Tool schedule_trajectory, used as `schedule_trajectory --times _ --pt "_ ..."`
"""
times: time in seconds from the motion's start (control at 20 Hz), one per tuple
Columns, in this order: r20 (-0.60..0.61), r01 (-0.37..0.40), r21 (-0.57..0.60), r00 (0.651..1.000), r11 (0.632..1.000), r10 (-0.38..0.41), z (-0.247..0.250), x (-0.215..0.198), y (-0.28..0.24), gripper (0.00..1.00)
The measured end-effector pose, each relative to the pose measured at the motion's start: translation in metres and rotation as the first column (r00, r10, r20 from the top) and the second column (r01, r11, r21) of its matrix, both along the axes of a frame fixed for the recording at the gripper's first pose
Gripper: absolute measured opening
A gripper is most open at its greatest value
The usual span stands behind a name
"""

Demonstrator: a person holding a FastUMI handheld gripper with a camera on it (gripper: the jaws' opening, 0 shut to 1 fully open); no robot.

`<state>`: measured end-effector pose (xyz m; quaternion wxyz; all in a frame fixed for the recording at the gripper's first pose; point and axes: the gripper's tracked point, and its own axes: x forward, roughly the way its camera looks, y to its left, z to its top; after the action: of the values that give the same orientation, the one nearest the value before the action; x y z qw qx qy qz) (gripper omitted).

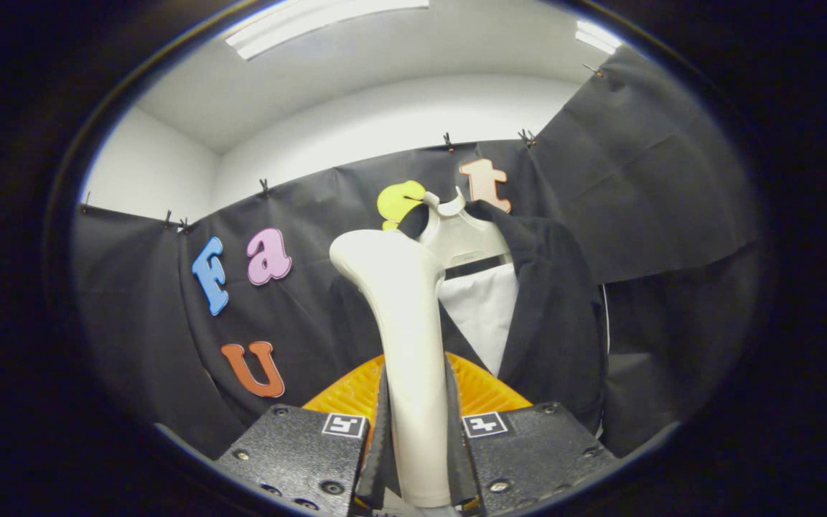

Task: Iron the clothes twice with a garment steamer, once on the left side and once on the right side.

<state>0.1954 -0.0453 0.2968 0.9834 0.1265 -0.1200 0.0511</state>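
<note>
Between its two fingers, the hand-held gripper [417, 445] clamps the handle of a white garment steamer [403, 316], both fingers pressing on it, head upright. Just beyond hangs a dark jacket [553, 316] over a white shirt [485, 309], on a pale hanger [460, 240].

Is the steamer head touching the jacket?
Cannot tell. In the gripper view the steamer, clamped between the gripper's fingers, overlaps the jacket, hiding any gap or contact.

We see the garment steamer [408, 316]: smooth, softly glossy plastic, clamped between both fingers [383, 431] | jacket [553, 316]: matt dark cloth | hanger [460, 233]: smooth pale plastic | ribbed orange piece [485, 391]: glossy plastic | gripper [417, 431] body: rough, grainy finish
</note>
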Motion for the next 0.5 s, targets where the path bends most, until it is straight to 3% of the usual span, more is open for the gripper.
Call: schedule_trajectory --times 0.5 --pt "-0.030 0.093 -0.131 0.995 0.987 -0.097 -0.025 0.039 0.012 0.36"
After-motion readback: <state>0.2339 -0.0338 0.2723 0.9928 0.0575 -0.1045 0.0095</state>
